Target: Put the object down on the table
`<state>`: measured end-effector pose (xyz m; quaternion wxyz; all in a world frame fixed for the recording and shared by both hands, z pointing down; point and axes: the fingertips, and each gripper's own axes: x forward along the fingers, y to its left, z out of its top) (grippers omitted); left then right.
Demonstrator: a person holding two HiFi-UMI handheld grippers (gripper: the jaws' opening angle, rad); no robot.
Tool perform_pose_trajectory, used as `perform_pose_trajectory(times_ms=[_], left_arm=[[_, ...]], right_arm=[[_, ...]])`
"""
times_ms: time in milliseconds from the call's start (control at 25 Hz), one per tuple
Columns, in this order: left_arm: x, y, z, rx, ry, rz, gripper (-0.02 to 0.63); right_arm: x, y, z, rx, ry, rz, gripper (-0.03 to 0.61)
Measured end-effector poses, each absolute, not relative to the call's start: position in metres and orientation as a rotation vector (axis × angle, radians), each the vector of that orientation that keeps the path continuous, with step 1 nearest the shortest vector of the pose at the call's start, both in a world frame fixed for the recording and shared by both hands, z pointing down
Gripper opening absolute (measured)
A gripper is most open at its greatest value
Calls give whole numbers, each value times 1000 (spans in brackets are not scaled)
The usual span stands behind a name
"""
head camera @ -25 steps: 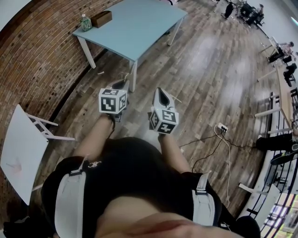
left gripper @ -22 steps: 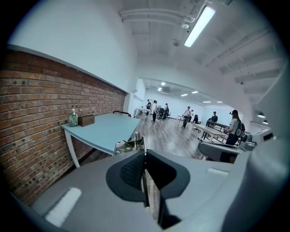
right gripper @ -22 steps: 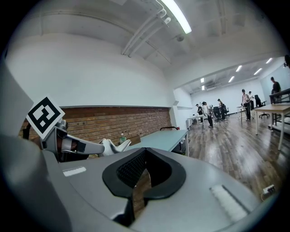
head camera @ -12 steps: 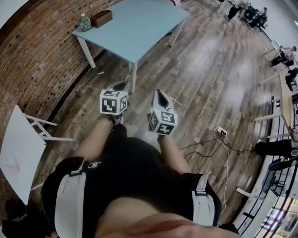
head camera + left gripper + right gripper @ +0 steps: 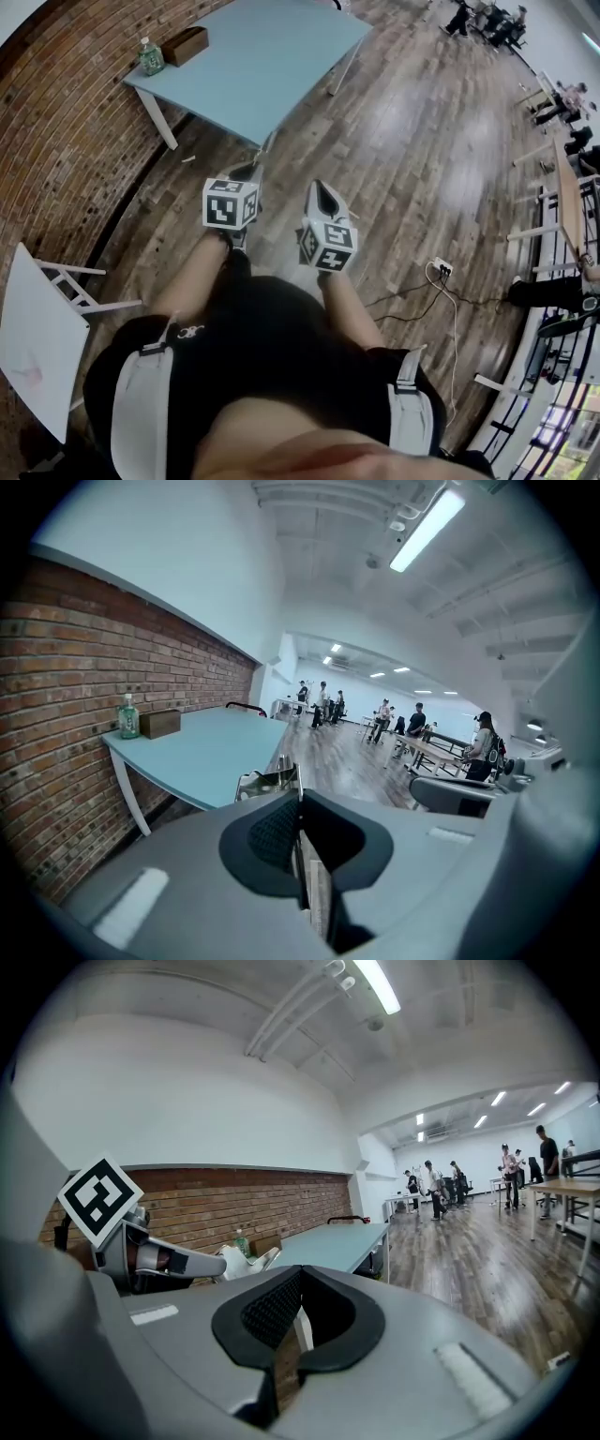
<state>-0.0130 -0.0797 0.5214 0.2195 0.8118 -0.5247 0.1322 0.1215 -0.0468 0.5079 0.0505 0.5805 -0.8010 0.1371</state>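
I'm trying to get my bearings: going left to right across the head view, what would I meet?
White legged panel → green bottle → brown box → left tool, gripping a shiny object → right tool → power strip on the floor.

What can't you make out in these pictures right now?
1. The shiny object in the left gripper: left gripper view, mostly behind the gripper's tips, so its kind is unclear.
2. The bottle label: head view, too small.
3. The table far end: head view, cut by the top edge.
4. The people across the room: right gripper view, too small.
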Motion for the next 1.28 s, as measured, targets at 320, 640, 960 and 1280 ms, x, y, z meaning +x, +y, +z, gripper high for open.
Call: perform_pose_trajectory(times_ms=[320,640,960,1280], left_arm=[[-44,-161,526,2216,-1453,339,8],[-74,-237,530,2217,-1411,353,8],[-95,-299,542,2217,-1367,389,8],[-109,-333,563,2195,-1322,435,8]], right_arm=[[92,-129,506,1736,-2425,378,15],[55,-198,502,1734,-2414,383,15],[32,-257,501,1778,-2400,397,15],[27,-287,514,1822,-2352,442,15]])
